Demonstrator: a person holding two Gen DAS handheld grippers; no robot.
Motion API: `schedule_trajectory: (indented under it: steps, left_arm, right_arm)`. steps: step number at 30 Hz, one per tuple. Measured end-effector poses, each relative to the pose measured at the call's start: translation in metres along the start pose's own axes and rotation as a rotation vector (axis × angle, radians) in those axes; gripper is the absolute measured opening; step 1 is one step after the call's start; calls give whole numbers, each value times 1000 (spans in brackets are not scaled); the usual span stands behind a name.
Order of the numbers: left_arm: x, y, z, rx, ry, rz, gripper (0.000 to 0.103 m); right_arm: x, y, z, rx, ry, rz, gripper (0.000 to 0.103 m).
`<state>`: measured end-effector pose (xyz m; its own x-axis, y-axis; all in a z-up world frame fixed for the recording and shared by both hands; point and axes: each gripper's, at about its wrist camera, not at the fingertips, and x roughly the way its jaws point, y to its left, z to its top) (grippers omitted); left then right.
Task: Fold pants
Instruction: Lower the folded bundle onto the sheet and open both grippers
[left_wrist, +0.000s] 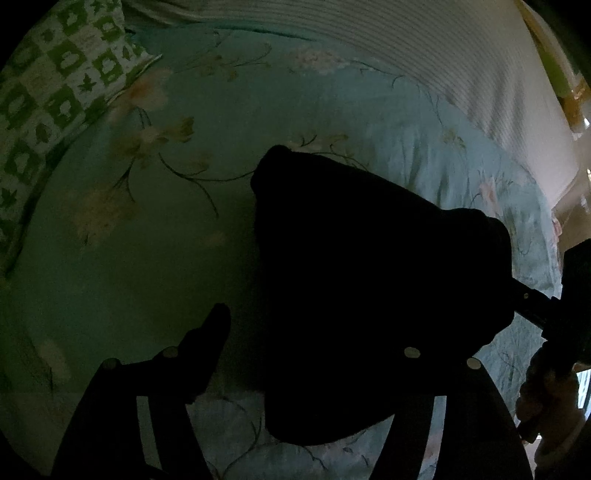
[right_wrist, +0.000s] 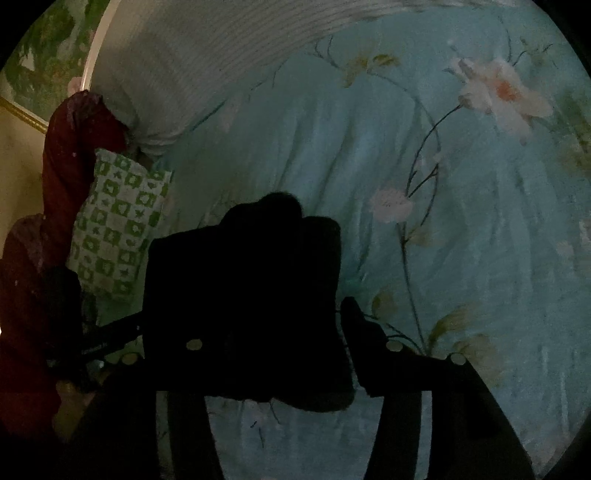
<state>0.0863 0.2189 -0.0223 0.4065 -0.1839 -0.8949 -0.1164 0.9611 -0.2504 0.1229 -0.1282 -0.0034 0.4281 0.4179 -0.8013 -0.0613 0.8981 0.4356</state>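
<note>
The black pants lie as a compact folded bundle on a teal flowered bedspread. In the left wrist view my left gripper stands open; its left finger is beside the bundle and its right finger is lost against the black cloth. In the right wrist view the same bundle sits between the fingers of my right gripper; the right finger is against its right edge, the left finger is over the cloth. The other gripper shows at the edge of each view.
A green-and-white checkered pillow lies at the bed's far left, also in the right wrist view. A white striped blanket lies along the back. A dark red sleeve is at the left.
</note>
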Motion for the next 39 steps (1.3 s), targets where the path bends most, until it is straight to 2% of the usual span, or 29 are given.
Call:
schedule_trajectory:
  steps: [8,13,17,24,27,35,39]
  left_arm:
    - [-13,-3,-17,-3,-43,52,75]
    - [-23,-11,-32,30,-79,92,76]
    - [-31,-15,-41,41,-96,105,78]
    - [-41,-18,-55,19,-113,129,81]
    - [-44,-23,-59,32,-125,150,81]
    - [-52,-36,-73,77,-157,189,82]
    - [-59,-44,-80,113,-213,209,82]
  right_arm:
    - [-16,4,-8,-5,-27,-34,64]
    - [-18,23,-18,-91,-36,-68,64]
    - [-24,39,-27,-160,-80,-107,64]
    - [-34,65,-45,-288,-152,-160,75]
    - [-35,72,-54,-316,-156,-184,80]
    - [-32,79,-68,-348,-146,-207,84]
    - [-32,87,-74,-390,-159,-225,85]
